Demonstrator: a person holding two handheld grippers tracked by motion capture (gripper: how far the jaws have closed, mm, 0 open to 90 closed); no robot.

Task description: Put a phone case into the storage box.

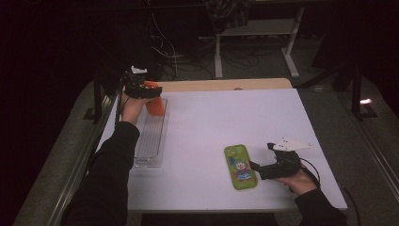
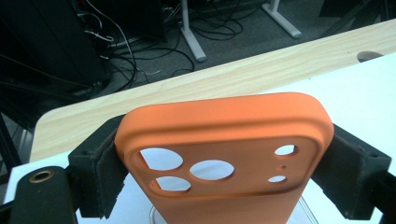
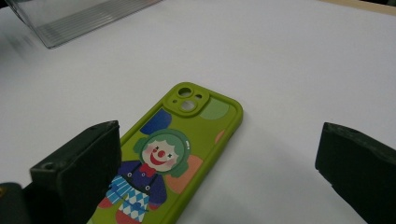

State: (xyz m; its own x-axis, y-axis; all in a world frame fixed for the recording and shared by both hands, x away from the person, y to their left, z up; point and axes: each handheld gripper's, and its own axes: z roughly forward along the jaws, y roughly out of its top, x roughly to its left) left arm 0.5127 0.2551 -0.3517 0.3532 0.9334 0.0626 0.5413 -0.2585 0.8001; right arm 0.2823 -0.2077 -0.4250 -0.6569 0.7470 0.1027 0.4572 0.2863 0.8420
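An orange phone case [image 2: 224,158] with camera cut-outs is clamped between the black jaws of my left gripper [image 1: 149,96], held upright over the far end of a clear ribbed tray [image 1: 151,136] at the table's left; the orange phone case [image 1: 155,104] hangs just above that tray. A green phone case [image 1: 240,166] printed with a clown lies flat at the front right of the white table. My right gripper [image 1: 256,165] sits just right of it, open, its jaws straddling the lower end of the green phone case [image 3: 180,154] without touching.
A white sheet [image 1: 226,122] covers the wooden table [image 2: 196,86], whose bare far edge shows. The clear tray [image 3: 79,18] lies lengthwise along the left side. Beyond the table are desk legs [image 1: 219,52] and cables on a dark floor.
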